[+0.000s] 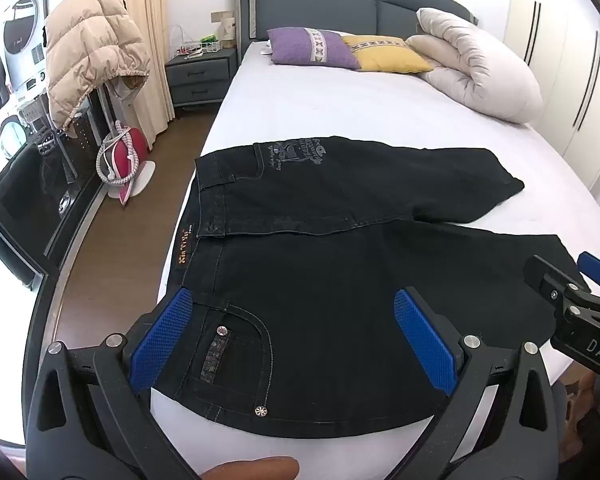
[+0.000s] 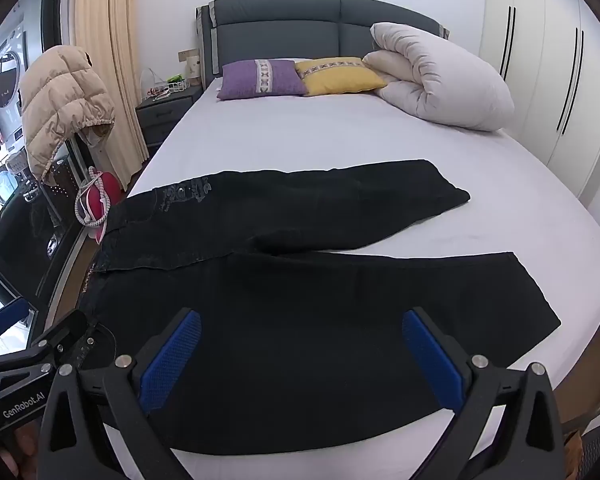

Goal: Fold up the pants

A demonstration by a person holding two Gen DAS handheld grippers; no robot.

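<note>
Flat on the bed (image 2: pixel 340 136), black pants (image 1: pixel 340 280) spread near its foot edge, legs splayed; both grippers (image 1: pixel 292 344) (image 2: pixel 304 360) hover wide open, seemingly not touching; bare sheet beyond.

Black denim pants (image 1: pixel 340 264) with pale stitching, grey print near waistband. White bed sheet (image 1: pixel 340 108). Purple pillow (image 1: pixel 312 49), yellow pillow (image 1: pixel 388 54), both patterned bands. Blue textured gripper pads (image 1: pixel 162 344).

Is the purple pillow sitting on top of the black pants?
No, the purple pillow lies up by the headboard, far from the black pants spread near the foot of the bed.
</note>
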